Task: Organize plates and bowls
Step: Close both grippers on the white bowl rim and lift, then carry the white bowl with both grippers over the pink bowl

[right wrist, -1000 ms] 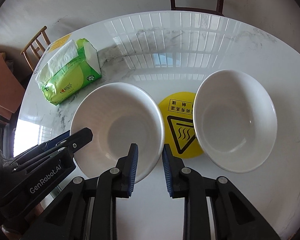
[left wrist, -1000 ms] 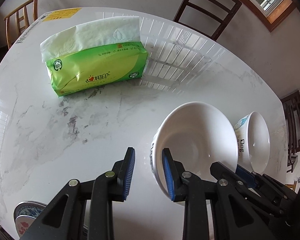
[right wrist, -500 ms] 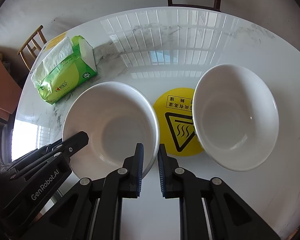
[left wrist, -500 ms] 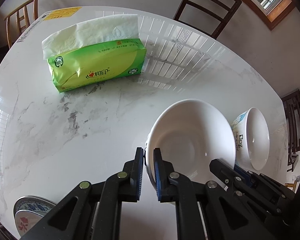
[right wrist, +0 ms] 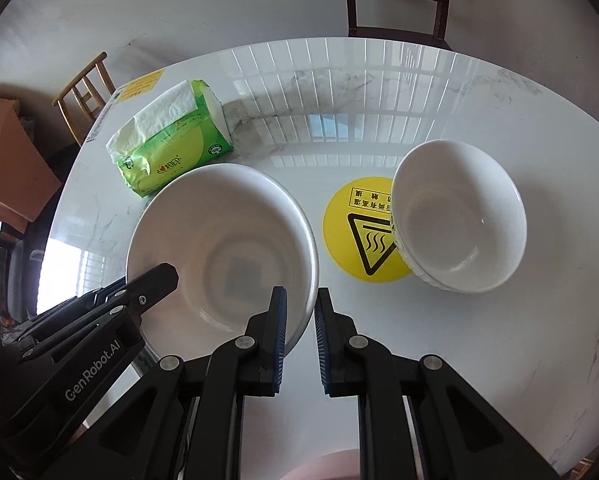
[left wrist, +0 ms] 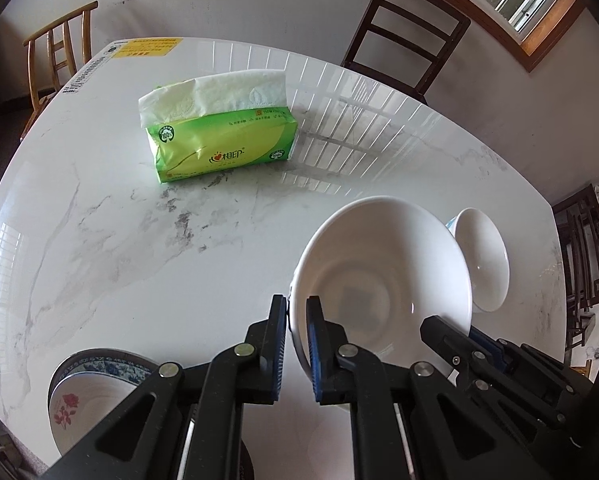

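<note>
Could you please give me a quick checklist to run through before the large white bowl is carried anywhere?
1. Left claw clamped on the large white bowl rim: ok, rim sits between its pads.
2. Right claw clamped on the opposite rim: ok.
3. Large white bowl is empty: ok, nothing inside.
4. Small white bowl is apart from the held bowl: ok, a gap shows, with the yellow warning sticker between them.
5. Green tissue pack out of the way: ok, it lies farther back on the marble table.
6. Rose-patterned bowl free to receive a stack: cannot tell, mostly cut off by the picture edge.
</note>
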